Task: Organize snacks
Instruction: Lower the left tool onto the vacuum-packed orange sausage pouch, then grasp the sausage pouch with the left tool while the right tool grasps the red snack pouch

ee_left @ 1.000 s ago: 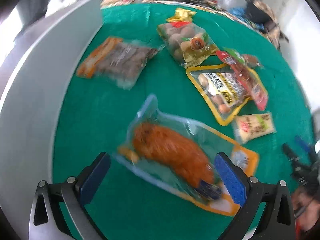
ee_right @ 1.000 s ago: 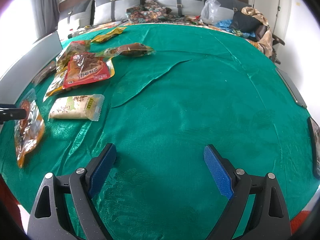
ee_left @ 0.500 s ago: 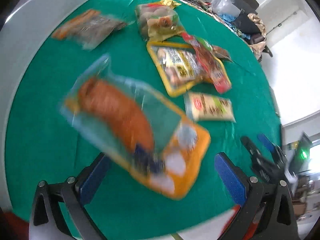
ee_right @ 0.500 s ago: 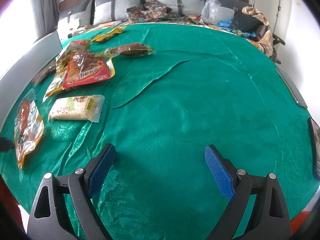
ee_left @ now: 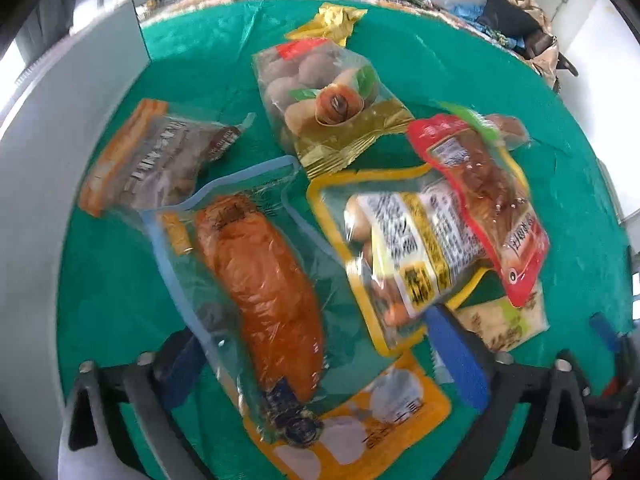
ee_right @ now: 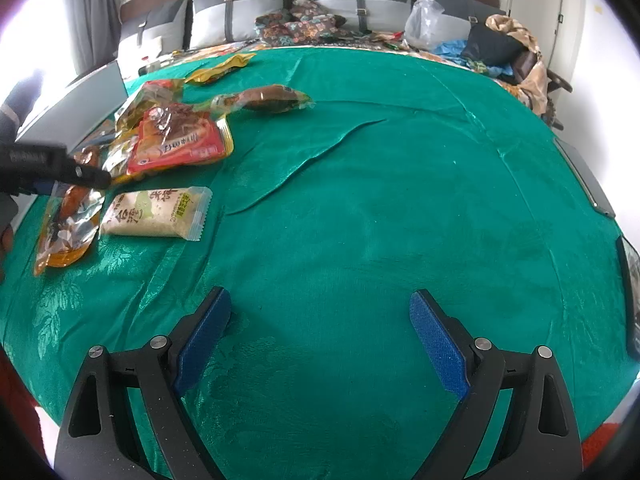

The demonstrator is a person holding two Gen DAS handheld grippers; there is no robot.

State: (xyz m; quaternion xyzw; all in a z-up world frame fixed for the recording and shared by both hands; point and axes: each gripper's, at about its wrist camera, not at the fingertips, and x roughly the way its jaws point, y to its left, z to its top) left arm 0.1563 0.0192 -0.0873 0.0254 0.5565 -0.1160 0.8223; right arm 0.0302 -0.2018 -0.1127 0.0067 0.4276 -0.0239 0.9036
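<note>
Several snack packs lie on a green tablecloth (ee_right: 380, 208). My left gripper (ee_left: 320, 360) is open, low over a clear pack with an orange chicken leg (ee_left: 264, 292), which lies between its spread fingers. Beside it lie a yellow-rimmed pack (ee_left: 404, 248), a red pack (ee_left: 488, 196), a chestnut bag (ee_left: 324, 96) and a brown-orange pack (ee_left: 148, 160). My right gripper (ee_right: 320, 344) is open and empty over bare cloth. From it I see the chicken leg pack (ee_right: 68, 216), a white rice-cracker pack (ee_right: 156, 212) and the red pack (ee_right: 180, 144).
A grey raised edge (ee_left: 52, 168) borders the table on the left. A yellow wrapper (ee_right: 220, 68) and a brown sausage pack (ee_right: 268, 100) lie farther back. Sofa cushions (ee_right: 332, 4) and clutter stand behind the table. The left gripper's arm (ee_right: 44, 168) shows at the right view's left edge.
My left gripper has swung back over the chicken leg pack and come lower, so the pack now lies between its fingers. My right gripper has barely moved.
</note>
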